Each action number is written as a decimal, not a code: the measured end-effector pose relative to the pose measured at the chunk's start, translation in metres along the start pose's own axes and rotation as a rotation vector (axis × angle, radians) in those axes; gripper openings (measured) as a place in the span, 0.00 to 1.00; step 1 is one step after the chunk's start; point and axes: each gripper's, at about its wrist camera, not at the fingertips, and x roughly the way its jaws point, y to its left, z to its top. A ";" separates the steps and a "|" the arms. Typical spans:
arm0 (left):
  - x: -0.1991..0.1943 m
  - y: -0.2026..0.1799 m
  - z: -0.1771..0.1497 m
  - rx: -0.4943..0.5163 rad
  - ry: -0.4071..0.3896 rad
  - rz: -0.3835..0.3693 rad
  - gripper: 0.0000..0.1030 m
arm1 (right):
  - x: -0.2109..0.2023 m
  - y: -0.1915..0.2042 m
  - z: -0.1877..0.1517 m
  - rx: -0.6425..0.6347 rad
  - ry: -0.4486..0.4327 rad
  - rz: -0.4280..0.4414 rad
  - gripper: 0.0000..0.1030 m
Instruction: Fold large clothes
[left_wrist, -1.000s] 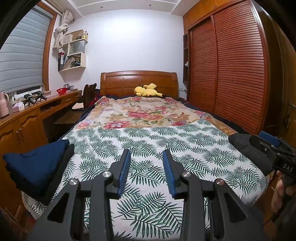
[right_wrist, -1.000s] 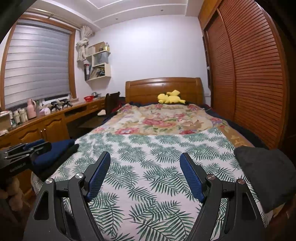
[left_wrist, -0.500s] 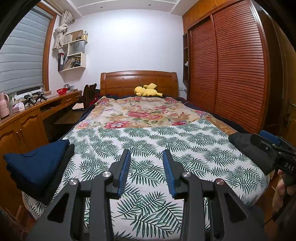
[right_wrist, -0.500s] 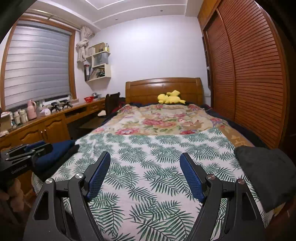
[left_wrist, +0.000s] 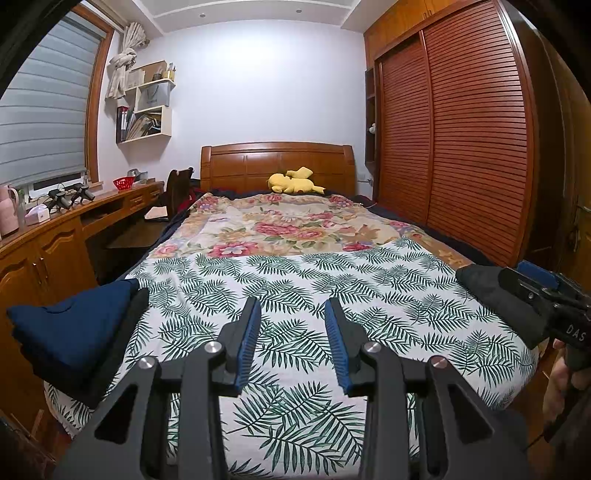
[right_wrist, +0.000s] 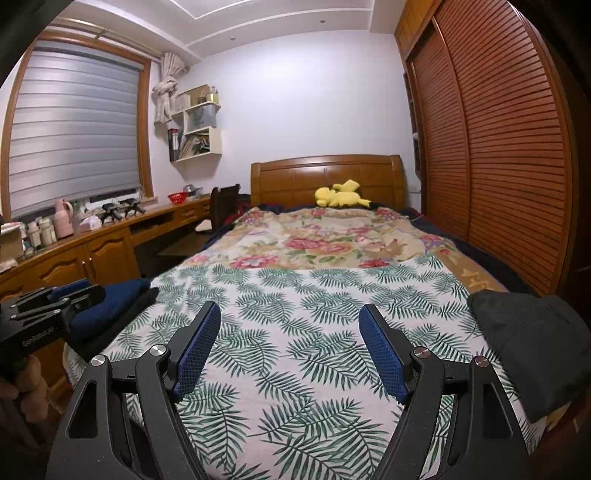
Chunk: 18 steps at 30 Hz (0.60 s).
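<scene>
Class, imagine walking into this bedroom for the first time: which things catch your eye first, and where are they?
The palm-leaf bedspread fills the near half of the bed, with a yellow plush toy at the headboard. Folded navy clothes sit at the left edge, a dark grey garment at the right.

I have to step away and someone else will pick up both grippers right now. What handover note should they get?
Left gripper: jaws open, empty, above the palm-print sheet.
Right gripper: jaws open wider, empty, above the same sheet.
Navy folded stack: at the bed's left foot corner.
Dark grey garment: bunched at the right foot corner.
Done: the navy stack looks folded.
Left: probably the grey garment; neither gripper touches it.
</scene>
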 end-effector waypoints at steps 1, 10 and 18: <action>-0.001 0.000 0.000 0.000 -0.001 0.000 0.34 | 0.000 0.000 0.000 0.000 0.000 -0.001 0.77; -0.002 0.000 0.000 0.000 -0.001 0.001 0.34 | 0.000 0.001 0.000 0.000 0.000 0.000 0.77; -0.001 0.000 0.000 0.002 -0.002 0.001 0.34 | -0.005 0.005 0.001 0.003 -0.001 0.005 0.77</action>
